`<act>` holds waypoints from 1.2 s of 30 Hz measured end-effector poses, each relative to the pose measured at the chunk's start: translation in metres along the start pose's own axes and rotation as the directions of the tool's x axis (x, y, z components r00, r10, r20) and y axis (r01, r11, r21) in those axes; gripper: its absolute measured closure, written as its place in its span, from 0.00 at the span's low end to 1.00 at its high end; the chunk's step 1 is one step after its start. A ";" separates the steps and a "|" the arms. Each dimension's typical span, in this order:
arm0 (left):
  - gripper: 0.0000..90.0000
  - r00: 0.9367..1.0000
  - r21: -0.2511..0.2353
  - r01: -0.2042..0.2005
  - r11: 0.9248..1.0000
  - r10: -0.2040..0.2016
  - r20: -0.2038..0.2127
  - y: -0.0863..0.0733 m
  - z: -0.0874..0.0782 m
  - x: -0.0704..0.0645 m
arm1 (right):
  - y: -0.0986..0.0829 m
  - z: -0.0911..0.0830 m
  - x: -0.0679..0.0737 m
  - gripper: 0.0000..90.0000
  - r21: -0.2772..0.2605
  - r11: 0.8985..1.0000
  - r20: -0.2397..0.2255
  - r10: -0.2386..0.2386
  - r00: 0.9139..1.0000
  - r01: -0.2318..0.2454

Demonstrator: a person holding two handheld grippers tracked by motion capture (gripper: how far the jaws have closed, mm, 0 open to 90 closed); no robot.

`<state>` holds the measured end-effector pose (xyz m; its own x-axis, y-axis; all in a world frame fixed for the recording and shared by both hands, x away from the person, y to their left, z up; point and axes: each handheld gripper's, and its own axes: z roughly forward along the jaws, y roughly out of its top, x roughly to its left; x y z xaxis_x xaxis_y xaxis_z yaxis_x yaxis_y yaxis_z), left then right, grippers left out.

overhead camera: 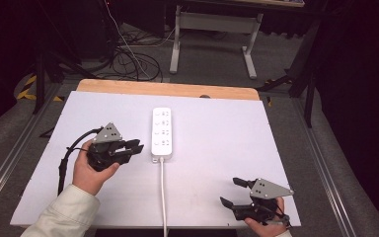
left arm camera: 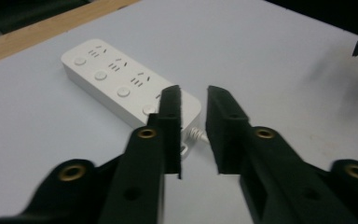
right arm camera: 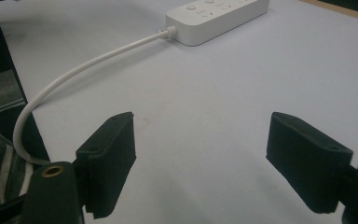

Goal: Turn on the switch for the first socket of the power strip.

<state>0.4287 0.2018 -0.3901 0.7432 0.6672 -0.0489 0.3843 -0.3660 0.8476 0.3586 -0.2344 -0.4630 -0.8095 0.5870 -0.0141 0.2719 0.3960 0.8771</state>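
One white power strip (overhead camera: pixel 161 133), four outlets, four buttons, one cord; left tongs (overhead camera: pixel 137 147) slightly open, right tongs (overhead camera: pixel 231 191) wide, both empty.

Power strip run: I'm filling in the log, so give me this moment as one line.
left gripper: open, narrow gap, beside power strip cable end | right gripper: open wide, holding nothing, near table front edge | strip: flat, nothing plugged in

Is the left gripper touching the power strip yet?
Apart. The high view shows bare table between the left gripper and the power strip.
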 end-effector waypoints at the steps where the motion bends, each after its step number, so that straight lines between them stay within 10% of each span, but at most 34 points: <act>1: 0.96 1.000 0.000 0.000 1.000 0.000 0.000 0.000 0.000 0.000 | 0.000 0.000 0.000 0.27 0.000 1.000 0.000 -0.001 1.000 0.001; 13: 1.00 1.000 -0.010 0.030 0.999 -0.030 0.002 -0.002 0.033 0.017 | 0.000 0.000 -0.001 0.27 0.002 1.000 0.005 -0.002 1.000 0.002; 20: 1.00 0.995 -0.016 -0.064 0.998 0.063 -0.072 -0.006 0.056 0.019 | -0.001 0.000 -0.001 0.27 0.007 1.000 0.007 -0.007 1.000 0.006; 36: 1.00 0.997 0.004 0.070 0.998 -0.070 -0.033 -0.014 0.094 0.032 | -0.001 0.000 0.000 0.27 0.012 1.000 0.016 -0.013 1.000 0.013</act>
<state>0.4980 0.1673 -0.4535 0.6964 0.7119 -0.0906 0.4375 -0.3212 0.8399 0.3587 -0.2349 -0.4641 -0.8042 0.5934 -0.0332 0.2680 0.4120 0.8709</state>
